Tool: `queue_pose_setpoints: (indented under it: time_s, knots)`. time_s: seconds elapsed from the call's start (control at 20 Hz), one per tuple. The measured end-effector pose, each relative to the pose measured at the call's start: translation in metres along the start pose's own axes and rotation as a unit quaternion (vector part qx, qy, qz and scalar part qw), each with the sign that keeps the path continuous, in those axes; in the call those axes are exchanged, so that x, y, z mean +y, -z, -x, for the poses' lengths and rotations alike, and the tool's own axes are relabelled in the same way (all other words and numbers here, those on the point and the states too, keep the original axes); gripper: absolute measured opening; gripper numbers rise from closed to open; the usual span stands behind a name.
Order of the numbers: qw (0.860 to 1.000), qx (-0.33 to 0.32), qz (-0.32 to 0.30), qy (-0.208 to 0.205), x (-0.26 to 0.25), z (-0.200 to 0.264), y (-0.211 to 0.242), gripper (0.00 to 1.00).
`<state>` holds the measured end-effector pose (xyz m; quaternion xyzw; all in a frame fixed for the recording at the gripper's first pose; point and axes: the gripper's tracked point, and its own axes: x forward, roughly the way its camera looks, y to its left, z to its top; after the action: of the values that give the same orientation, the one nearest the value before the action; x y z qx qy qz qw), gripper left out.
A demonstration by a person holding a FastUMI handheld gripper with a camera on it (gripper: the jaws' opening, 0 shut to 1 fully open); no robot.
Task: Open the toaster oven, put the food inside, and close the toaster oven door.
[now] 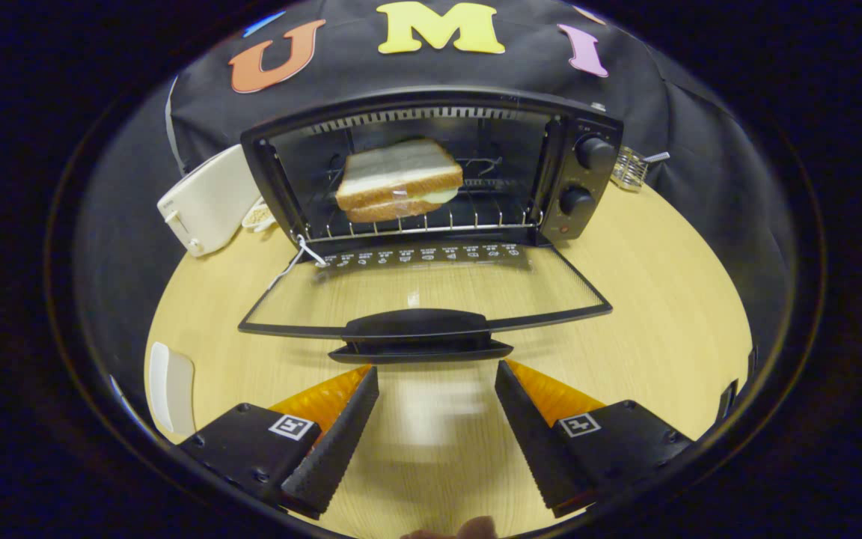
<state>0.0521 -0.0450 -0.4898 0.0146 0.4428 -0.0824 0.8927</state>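
A black toaster oven [431, 172] stands on the round wooden table [663, 299] beyond my fingers. Its glass door [423, 288] lies folded down flat toward me, with the black handle [420, 333] just ahead of my fingertips. Inside, a sandwich [399, 180] of white bread rests on the wire rack [431, 221]. My gripper [437, 370] is open, its two black fingers with orange sides spread apart over bare table, and nothing sits between them.
A white pop-up toaster [206, 201] stands to the left of the oven. A small wire holder [629, 168] sits behind the oven's right side. A white plate edge [170, 389] shows left of my left finger. The oven's two knobs [584, 176] are on its right panel.
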Motion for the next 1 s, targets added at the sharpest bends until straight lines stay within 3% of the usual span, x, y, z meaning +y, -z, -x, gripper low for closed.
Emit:
queue_pose_setpoints:
  time_s: [0.5, 0.75, 1.0]
  knots:
    - [0.99, -0.14, -0.007, -0.005, 0.005, 0.051, -0.156, 1.0]
    - [0.972, -0.232, -0.006, -0.022, 0.012, 0.131, -0.224, 1.0]
    - [0.954, -0.299, -0.01, -0.016, 0.013, 0.222, -0.251, 1.0]
